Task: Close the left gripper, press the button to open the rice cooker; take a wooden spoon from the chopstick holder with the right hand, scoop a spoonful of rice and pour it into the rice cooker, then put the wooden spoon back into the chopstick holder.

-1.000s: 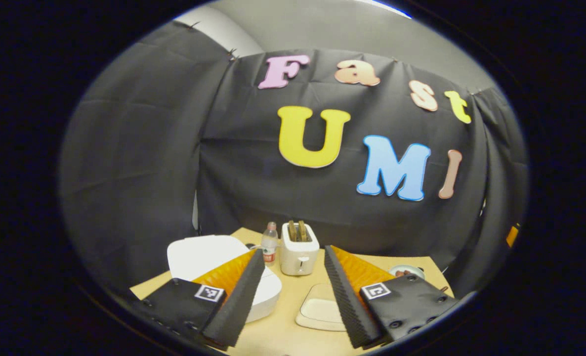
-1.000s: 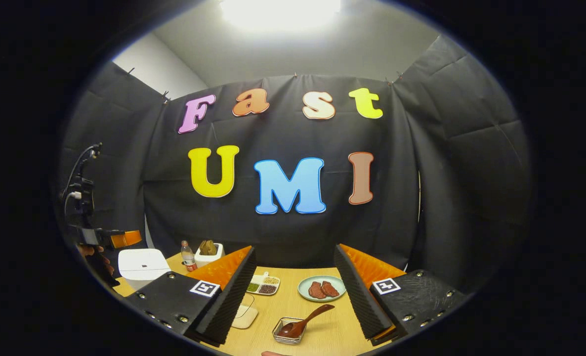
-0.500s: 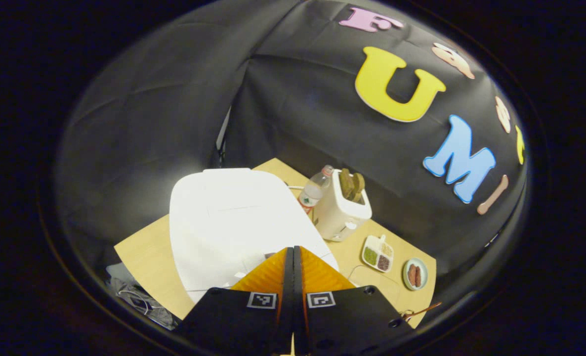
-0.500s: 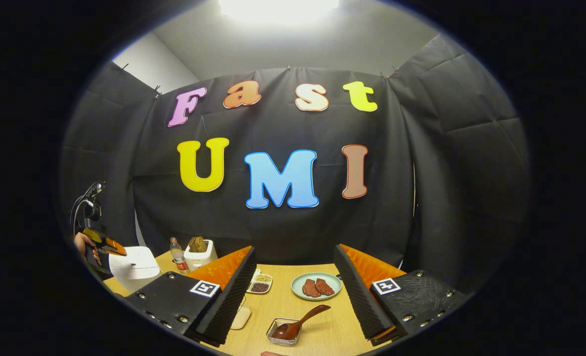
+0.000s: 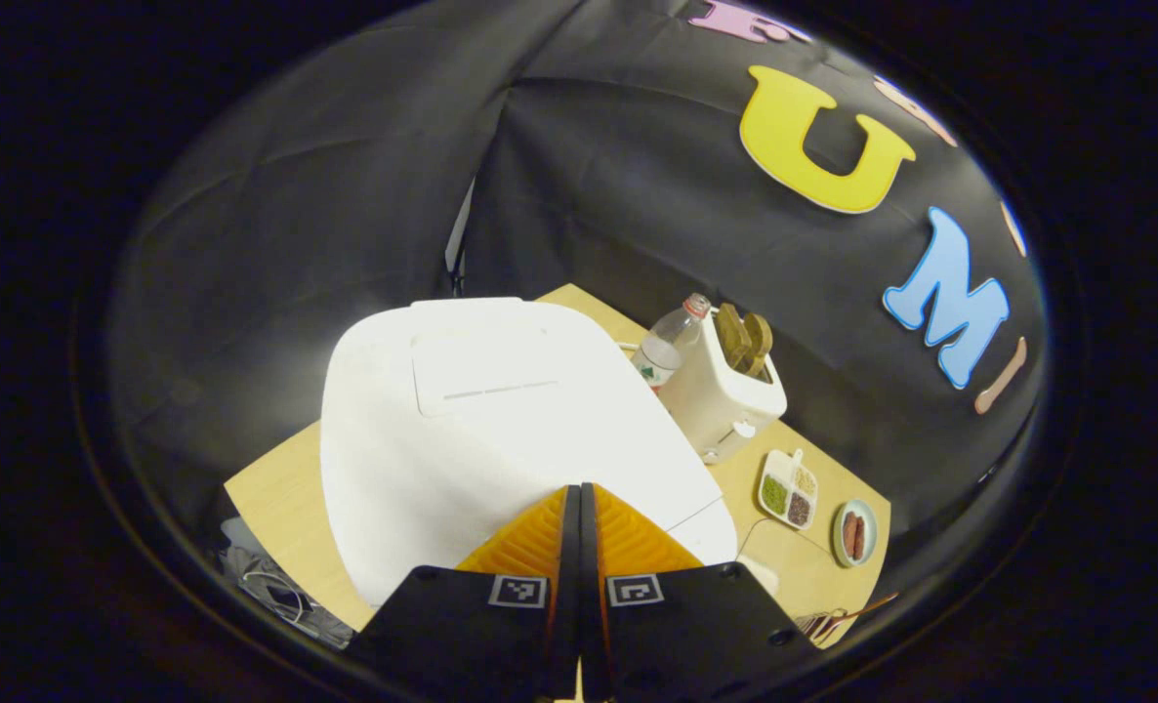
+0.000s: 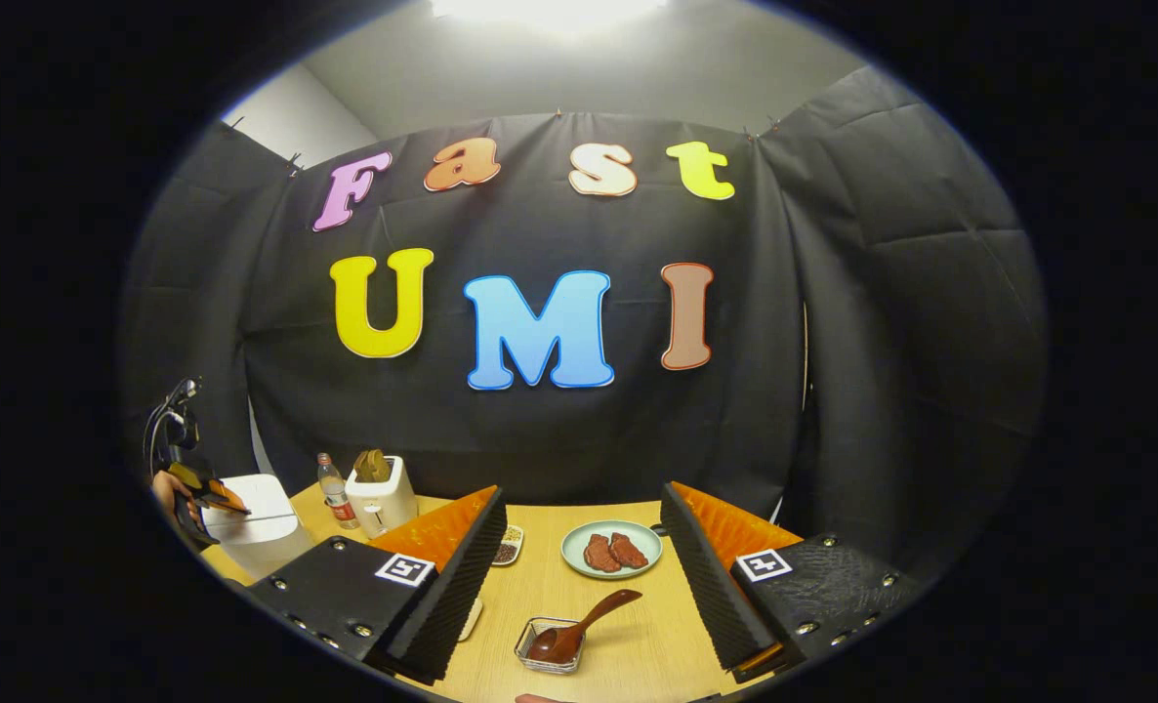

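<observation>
The left gripper (image 5: 580, 493) has its two fingers pressed flat together with nothing between them, tips down over the front of the white rice cooker (image 5: 481, 420). The tips cover the spot they point at, so I cannot tell whether they touch the lid or where the button is. The cooker's lid is down. It stands at the table's (image 5: 276, 498) left end, near the front edge; loose cables lie beyond that corner.

The right gripper (image 6: 579, 547) hangs with its fingers spread wide and empty above the table's front edge. Between them, close to that edge, a small clear dish (image 6: 548, 646) holds the bowl of a dark wooden spoon (image 6: 579, 628), handle slanting up toward a plate (image 6: 610, 549) with two dark pieces at mid-table. Bare tabletop lies around the dish.

Along the back edge stand a bottle (image 6: 331, 489) and a white holder (image 6: 380, 496) with brown handles sticking out; what they are is hard to make out. A divided tray (image 5: 787, 488) is half hidden behind the right gripper's finger.
</observation>
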{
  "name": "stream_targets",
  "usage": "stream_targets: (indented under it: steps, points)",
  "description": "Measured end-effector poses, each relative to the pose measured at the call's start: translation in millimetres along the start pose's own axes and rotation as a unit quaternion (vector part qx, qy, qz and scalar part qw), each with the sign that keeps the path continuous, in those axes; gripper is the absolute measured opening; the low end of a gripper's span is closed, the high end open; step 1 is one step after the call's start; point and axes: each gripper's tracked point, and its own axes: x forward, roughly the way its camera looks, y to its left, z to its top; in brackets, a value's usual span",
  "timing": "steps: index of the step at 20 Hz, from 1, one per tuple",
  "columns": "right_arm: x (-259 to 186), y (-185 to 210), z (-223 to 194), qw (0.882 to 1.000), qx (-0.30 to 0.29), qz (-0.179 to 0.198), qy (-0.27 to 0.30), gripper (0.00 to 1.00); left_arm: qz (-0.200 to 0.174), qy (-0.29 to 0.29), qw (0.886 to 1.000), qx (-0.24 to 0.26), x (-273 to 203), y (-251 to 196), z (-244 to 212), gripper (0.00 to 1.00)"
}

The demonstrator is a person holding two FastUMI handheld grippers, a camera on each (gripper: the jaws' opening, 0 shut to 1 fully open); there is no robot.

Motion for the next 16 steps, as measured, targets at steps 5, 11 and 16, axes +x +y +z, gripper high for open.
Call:
stream_targets:
  steps: [5, 11, 16]
  points:
    - [0.3, 1.1, 0.5, 1.000, 0.002, 0.010, -0.003, 0.96, 0.017, -0.200, 0.977, 0.071, -69.0, -20.6, 97.6, 0.13]
    - [-1.4, 15.2, -7.4, 0.998, 0.002, 0.055, 0.003, 0.96, -0.036, -0.369, 0.916, 0.150, -195.0, -93.4, 133.7, 0.84]
    - [0.7, 10.3, -28.4, 0.998, 0.010, 0.051, 0.031, 0.96, -0.106, -0.364, 0.911, 0.162, -241.5, -135.3, 72.7, 0.84]
